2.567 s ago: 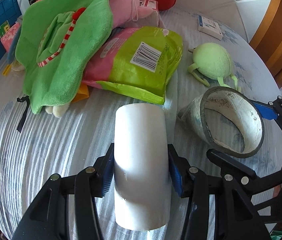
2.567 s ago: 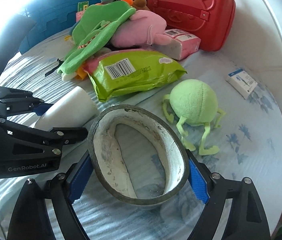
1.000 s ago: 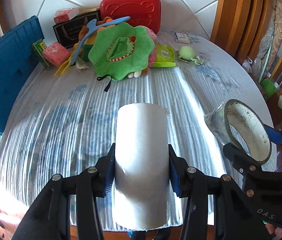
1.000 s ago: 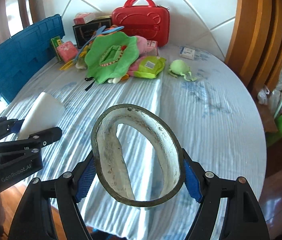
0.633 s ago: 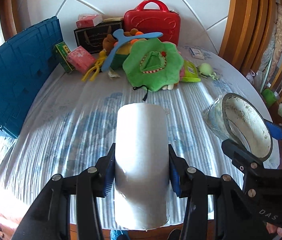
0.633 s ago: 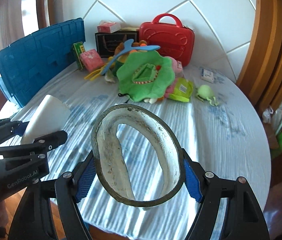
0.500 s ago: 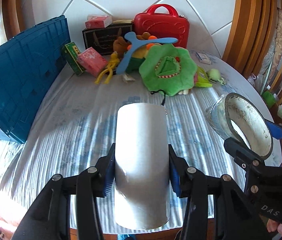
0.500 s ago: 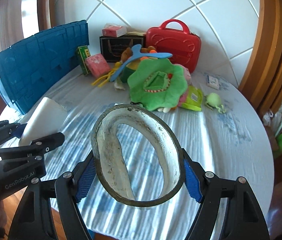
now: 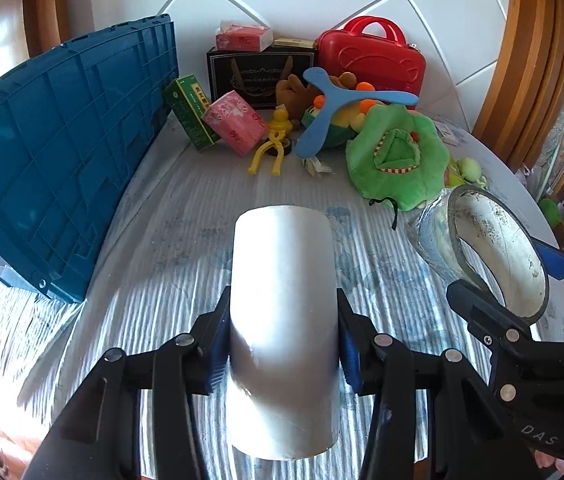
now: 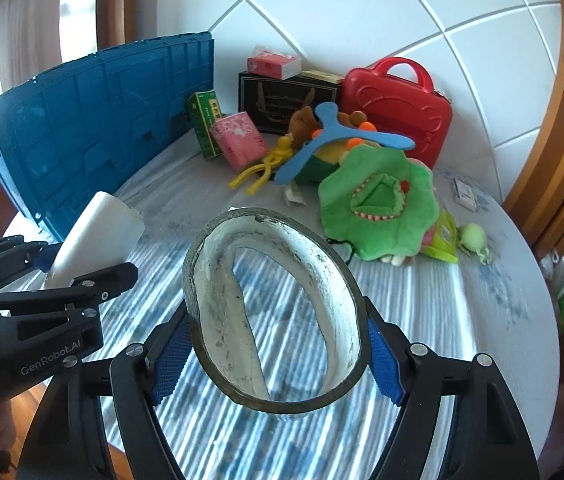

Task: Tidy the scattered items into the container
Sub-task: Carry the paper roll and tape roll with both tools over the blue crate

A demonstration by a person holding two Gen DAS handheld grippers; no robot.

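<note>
left gripper [image 9: 284, 354]: jaws narrow, blue pads pressed on both sides of a white roll [image 9: 284, 320], held near its mid-length, axis pointing fwd along the fingers. roll is clear of the table, carried above the near edge.

right gripper [image 10: 276, 354]: jaws wide, pads clamped across the outside of a tape ring [image 10: 274, 308], open hole facing the cam. also off the table.

handling, judged: white roll looks light and fairly stiff, prob. paper or film on a core; smooth glossy skin so could slip if grip loosens. side squeeze at mid-length seems right, no reason to regrip. tape ring: light, hollow, stiff enough across its width but could go oval under hard squeeze. grip across the full diameter w/ pads on the outer wall looks ok.

looks: roll plain white, cylindrical, w/ a sheen. ring has grey-green outer band, dirty whitish inner wall w/ dark specks; clear film wrap shows on it in left view.

outward: striped blue-white tablecloth [image 9: 170, 240]. blue crate [image 9: 54, 152] stands at the left side of the table, ribbed wall towards the cams; its opening is not visible. far end: pile of toys, green plush [image 10: 378, 208] in front, red case [image 10: 398, 108] against the wall.
</note>
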